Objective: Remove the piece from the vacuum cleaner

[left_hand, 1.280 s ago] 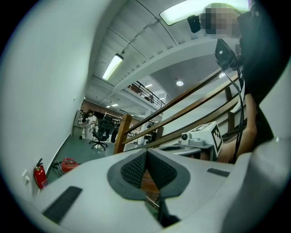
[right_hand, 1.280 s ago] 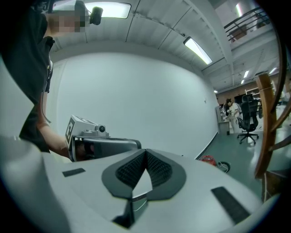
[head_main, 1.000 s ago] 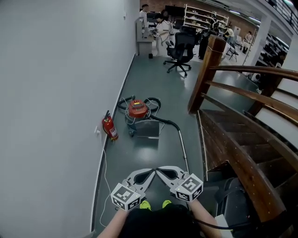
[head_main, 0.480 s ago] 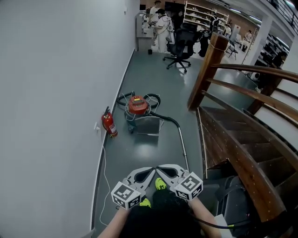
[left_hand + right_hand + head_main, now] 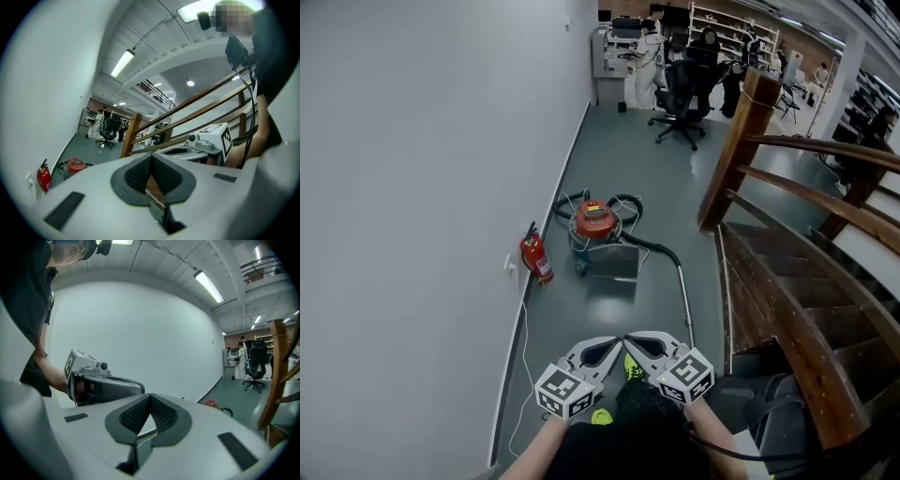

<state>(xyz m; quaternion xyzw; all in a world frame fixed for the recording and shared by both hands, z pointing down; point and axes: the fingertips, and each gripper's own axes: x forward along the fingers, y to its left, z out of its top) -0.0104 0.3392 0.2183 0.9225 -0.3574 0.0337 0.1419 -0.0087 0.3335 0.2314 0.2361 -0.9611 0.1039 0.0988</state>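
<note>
The vacuum cleaner [image 5: 593, 220] has a red top and a steel canister [image 5: 612, 263]. It stands on the grey floor by the left wall, a few steps ahead of me. Its black hose [image 5: 652, 247] runs right into a metal wand [image 5: 685, 298] lying towards me. Both grippers hang low in the head view, tips nearly touching, far short of the vacuum. My left gripper [image 5: 613, 341] [image 5: 151, 158] is shut and empty. My right gripper [image 5: 630, 338] [image 5: 150, 397] is likewise shut on nothing. The red top [image 5: 75, 165] shows small in the left gripper view.
A red fire extinguisher [image 5: 535, 257] stands against the wall left of the vacuum, with a white cable [image 5: 523, 347] along the wall base. A wooden staircase with a railing [image 5: 787, 281] fills the right side. Office chairs [image 5: 684, 86] and people stand at the far end.
The person has walked forward along the corridor; a yellow shoe now shows between the grippers. Both grippers stay shut, side by side, and were carried along with the step.
</note>
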